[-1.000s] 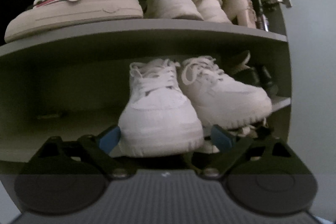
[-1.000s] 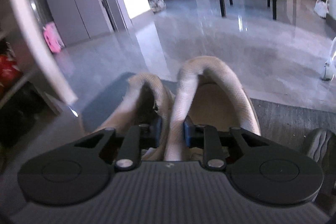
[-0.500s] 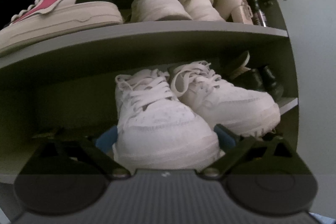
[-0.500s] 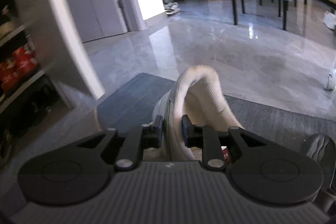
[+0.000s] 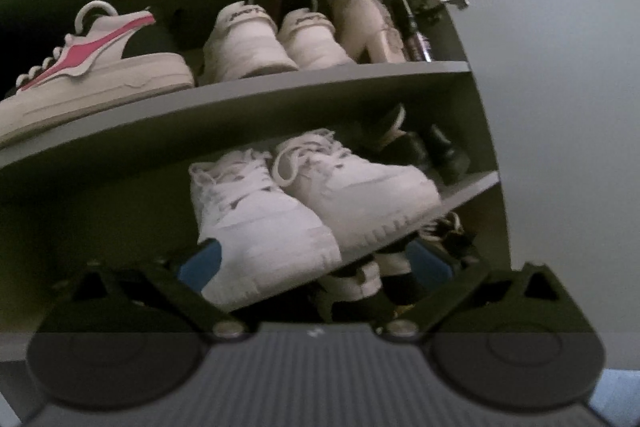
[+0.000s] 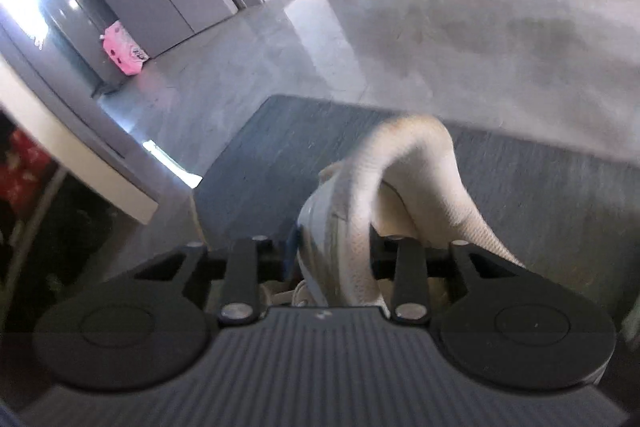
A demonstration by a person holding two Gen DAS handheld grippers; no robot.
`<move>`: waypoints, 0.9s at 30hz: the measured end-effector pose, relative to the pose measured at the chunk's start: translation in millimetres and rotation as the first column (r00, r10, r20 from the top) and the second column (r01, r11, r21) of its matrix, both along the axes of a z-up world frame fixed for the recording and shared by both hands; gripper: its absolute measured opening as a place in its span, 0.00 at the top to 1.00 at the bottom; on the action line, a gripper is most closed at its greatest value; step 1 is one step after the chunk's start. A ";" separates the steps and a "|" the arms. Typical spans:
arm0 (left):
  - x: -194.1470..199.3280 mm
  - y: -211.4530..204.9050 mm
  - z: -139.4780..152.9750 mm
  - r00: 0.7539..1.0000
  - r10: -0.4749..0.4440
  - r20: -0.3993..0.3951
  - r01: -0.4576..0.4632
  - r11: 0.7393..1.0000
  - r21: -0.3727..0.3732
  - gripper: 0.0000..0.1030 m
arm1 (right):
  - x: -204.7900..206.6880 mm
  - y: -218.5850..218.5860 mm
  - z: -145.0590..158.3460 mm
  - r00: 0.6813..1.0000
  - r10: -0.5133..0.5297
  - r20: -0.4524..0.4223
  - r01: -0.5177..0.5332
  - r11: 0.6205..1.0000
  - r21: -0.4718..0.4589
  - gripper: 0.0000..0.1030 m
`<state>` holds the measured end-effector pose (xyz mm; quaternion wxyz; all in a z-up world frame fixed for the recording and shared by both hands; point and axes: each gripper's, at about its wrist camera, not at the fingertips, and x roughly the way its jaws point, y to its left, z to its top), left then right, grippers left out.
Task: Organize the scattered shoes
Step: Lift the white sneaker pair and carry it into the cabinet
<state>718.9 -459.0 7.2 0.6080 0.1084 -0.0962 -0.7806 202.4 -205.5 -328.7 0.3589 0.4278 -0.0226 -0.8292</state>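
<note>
Left gripper (image 5: 316, 263), jaws opening and clear of the white sneaker (image 5: 256, 223) shelved between them, risks nudging it off the shelf edge (image 5: 468, 193), while the right gripper (image 6: 334, 259) pinches a beige shoe (image 6: 400, 187) by its collar above the grey mat (image 6: 280, 147).

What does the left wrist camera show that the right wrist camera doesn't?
Left wrist only: cabinet shelves of shoes, a white sneaker pair on the lower one, and the left tongs spread wide and opening. Right wrist only: a beige shoe between the right tongs, over a grey mat. Shared: nothing identifiable.
</note>
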 end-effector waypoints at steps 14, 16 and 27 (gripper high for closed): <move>-10.9 23.1 7.9 0.999 0.011 0.050 -0.009 0.999 -0.050 0.02 | -43.4 -0.2 -29.7 0.951 -0.274 0.147 0.271 0.962 0.035 0.67; -11.3 25.1 8.7 0.999 0.002 0.039 -0.001 0.999 -0.037 0.02 | -43.1 -10.2 -30.4 0.972 -0.214 0.092 0.202 0.971 0.125 0.64; -25.4 22.8 -3.8 0.998 -0.056 0.033 0.053 0.995 0.083 0.02 | -41.7 -33.8 -45.8 0.997 -0.040 0.061 0.028 0.983 0.181 0.12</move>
